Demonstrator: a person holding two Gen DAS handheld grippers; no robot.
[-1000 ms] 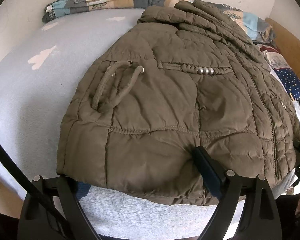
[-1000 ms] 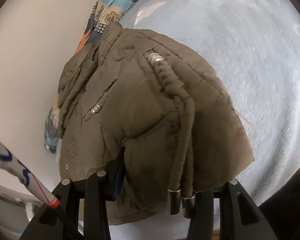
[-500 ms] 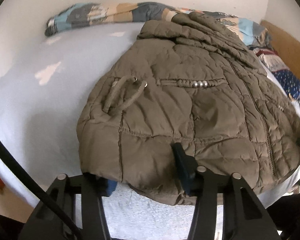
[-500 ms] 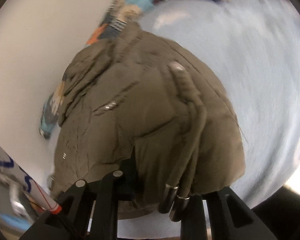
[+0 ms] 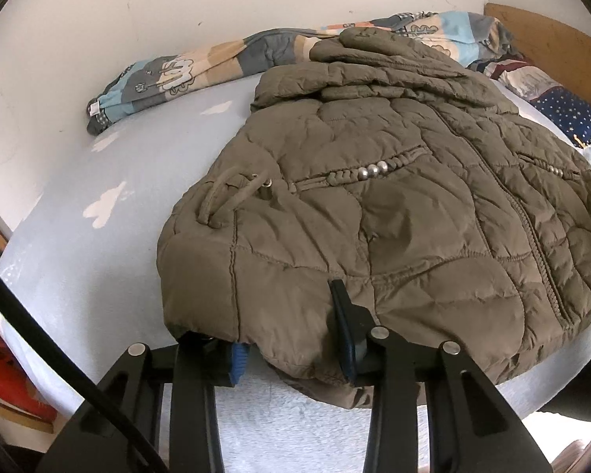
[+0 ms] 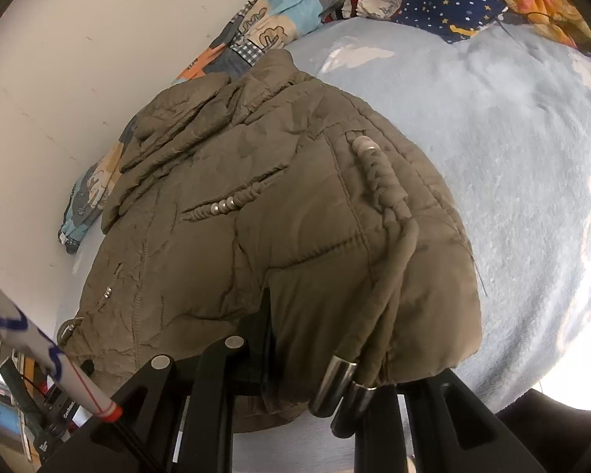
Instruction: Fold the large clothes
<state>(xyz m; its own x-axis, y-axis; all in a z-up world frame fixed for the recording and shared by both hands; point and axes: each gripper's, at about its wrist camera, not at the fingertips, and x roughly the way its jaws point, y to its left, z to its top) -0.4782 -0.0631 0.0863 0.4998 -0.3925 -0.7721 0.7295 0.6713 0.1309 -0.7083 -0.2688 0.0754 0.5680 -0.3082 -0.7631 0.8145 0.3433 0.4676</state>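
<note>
Bed (image 5: 98,165), pale blue, carries an olive quilted jacket (image 5: 394,216) lying flat, front up, hood toward the wall and hem toward the near edge, its long axis running hem to hood. No fold looks made; the hem-to-hood fold appears next. Left gripper (image 5: 291,339) and right gripper (image 6: 327,358) each clamp the jacket's hem, where two metal-tipped drawcords (image 6: 390,283) dangle.
</note>
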